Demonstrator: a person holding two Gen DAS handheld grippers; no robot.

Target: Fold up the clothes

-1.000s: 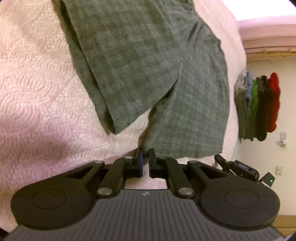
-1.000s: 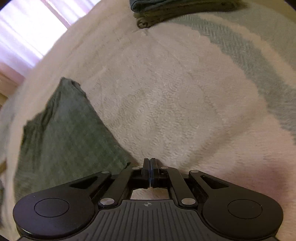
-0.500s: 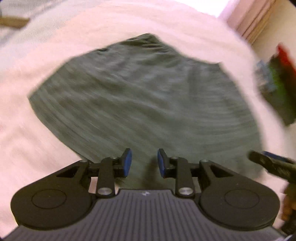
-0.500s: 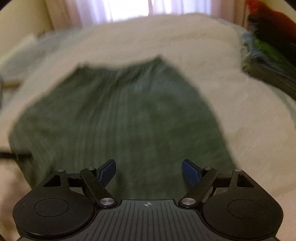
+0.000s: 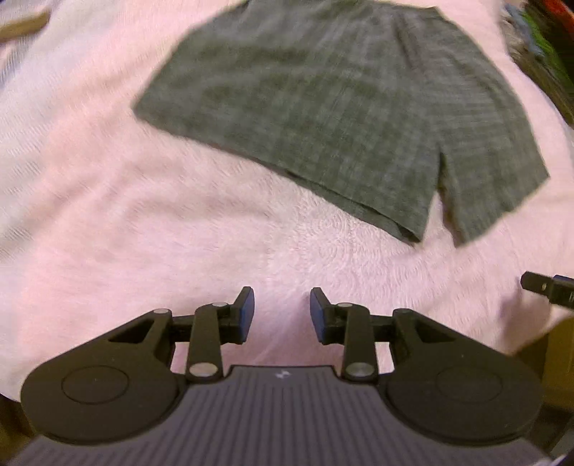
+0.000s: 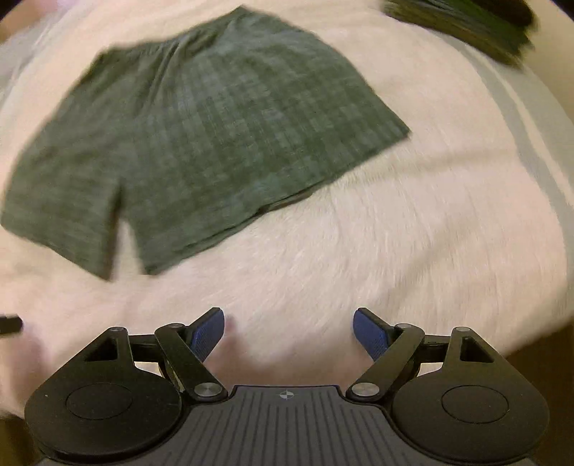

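A pale pink, fleecy bed cover (image 5: 150,222) fills both views. On it a pair of dark green checked cloth shorts (image 5: 337,107) lies spread flat, single layer as far as the blur allows, waistband on the far side and the two leg hems toward the tongs. At the far right edge sits a stack of folded clothes in green, red and dark colours (image 6: 466,18).

The shorts lie ahead of both tongs and well apart from them, long axis running across the view. In the left view they sit forward and right; in the right view, forward and left (image 6: 201,132), so they lie between the two.

The left tongs (image 5: 282,311) are parted moderately and empty. The right tongs (image 6: 288,331) gape wider, also empty.
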